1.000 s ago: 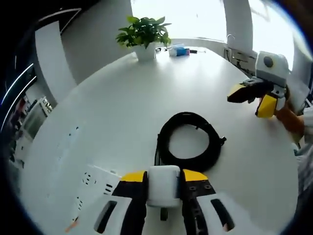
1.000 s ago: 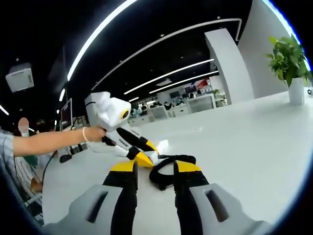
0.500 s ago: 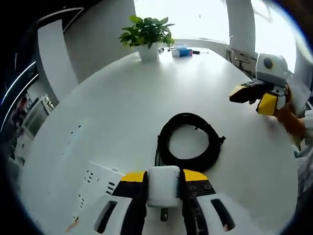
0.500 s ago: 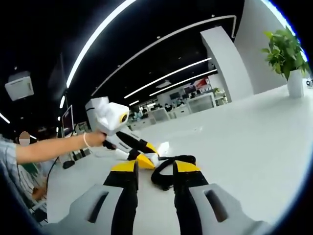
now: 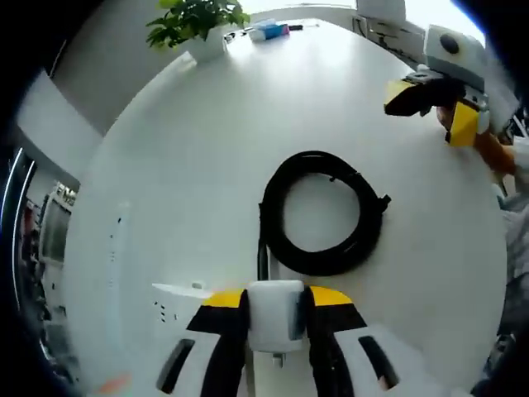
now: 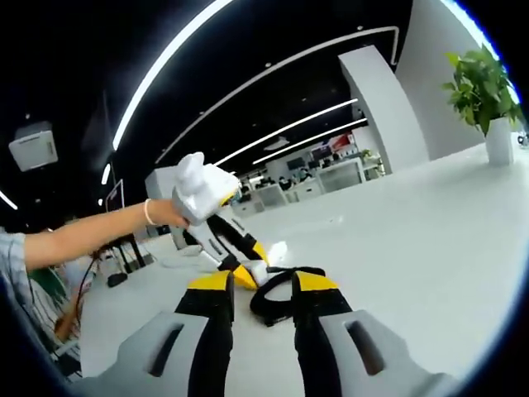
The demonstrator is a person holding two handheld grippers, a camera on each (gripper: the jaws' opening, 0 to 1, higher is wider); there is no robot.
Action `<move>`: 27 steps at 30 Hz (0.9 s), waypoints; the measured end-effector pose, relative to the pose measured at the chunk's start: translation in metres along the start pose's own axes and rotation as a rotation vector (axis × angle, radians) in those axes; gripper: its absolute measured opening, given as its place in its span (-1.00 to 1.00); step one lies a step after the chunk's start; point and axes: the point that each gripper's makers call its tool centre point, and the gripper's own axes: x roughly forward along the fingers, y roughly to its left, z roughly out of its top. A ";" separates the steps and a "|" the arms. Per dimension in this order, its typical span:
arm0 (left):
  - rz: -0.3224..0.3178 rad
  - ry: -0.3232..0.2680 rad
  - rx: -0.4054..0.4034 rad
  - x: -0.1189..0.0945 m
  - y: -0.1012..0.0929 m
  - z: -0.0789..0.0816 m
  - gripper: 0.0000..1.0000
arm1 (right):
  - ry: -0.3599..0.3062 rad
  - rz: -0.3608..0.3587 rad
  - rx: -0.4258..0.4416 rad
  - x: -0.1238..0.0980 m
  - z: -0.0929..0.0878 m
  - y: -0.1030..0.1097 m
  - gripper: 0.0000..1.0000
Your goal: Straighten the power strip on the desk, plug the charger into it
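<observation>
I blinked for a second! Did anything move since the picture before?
The left gripper tipped to look more steeply down at the table, still clamped on the white charger. The coiled black cable, power strip and open right gripper stayed put.

1. The desk (image 5: 207,149) looks smooth, white and faintly glossy.
2. On it, the coiled cable (image 5: 322,213) is matt black rubber.
3. Just below the coil, the charger (image 5: 275,313) is smooth white plastic.

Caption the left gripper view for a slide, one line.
Left claw grips a white boxy charger above a white power strip, its black coiled cable lying on the white round desk.
</observation>
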 end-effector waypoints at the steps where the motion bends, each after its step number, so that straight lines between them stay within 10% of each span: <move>1: -0.005 0.019 0.001 0.000 0.000 0.000 -0.47 | -0.002 0.001 0.001 0.000 0.000 0.000 -0.47; 21: -0.058 0.234 -0.104 -0.001 -0.006 -0.005 -0.48 | 0.011 -0.014 -0.016 0.000 -0.003 0.000 -0.50; 27: -0.053 0.205 -0.228 -0.004 -0.005 -0.010 -0.53 | -0.001 -0.016 -0.007 -0.001 0.000 -0.002 -0.51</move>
